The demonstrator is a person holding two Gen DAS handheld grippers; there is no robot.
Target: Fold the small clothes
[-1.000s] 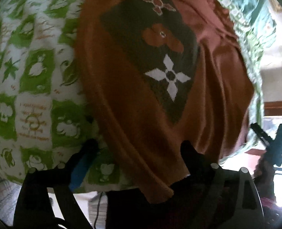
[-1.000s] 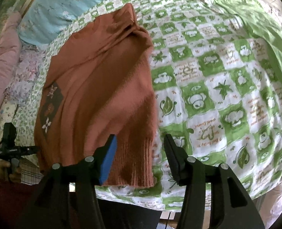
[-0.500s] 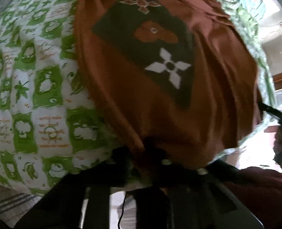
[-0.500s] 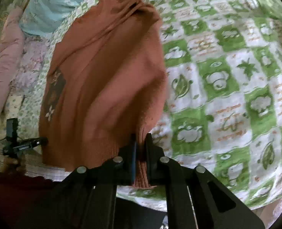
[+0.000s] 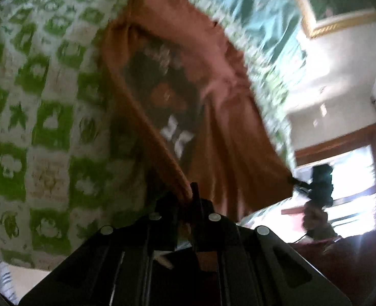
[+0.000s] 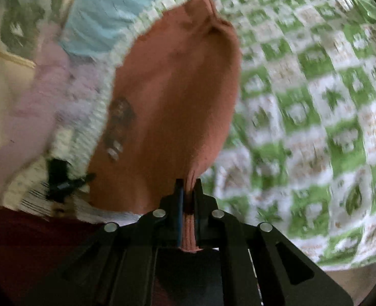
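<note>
Both claws, wide apart a second ago, now stand clamped on the hem of the rust-brown sweater (image 5: 221, 117), and its near edge has come up off the bed. Left claw (image 5: 190, 193): jaws all but closed, a bunched corner of hem pinched between them, cloth running up and away from the tips in a taut ridge; dark patch with white flower motif (image 5: 177, 137) just beyond the tips. Right claw (image 6: 188, 193): jaws likewise nearly closed, ribbed hem gathered between them and trailing back under the tips; sweater body spreads ahead toward the collar end, far from the claw. Sweater: far part apparently on the green-and-white checked bedspread (image 6: 315, 107), near hem raised; pale blue bedding (image 6: 104, 15) beyond the collar. Each claw shows small at the edge of the other's view. Step in hand, as judged: hem-to-collar fold, lift just begun. Next move calls for carrying both corners forward together, level, keeping the hem stretched between them, then laying it near the shoulders before release. Views are blurred; finer detail unreadable.
</note>
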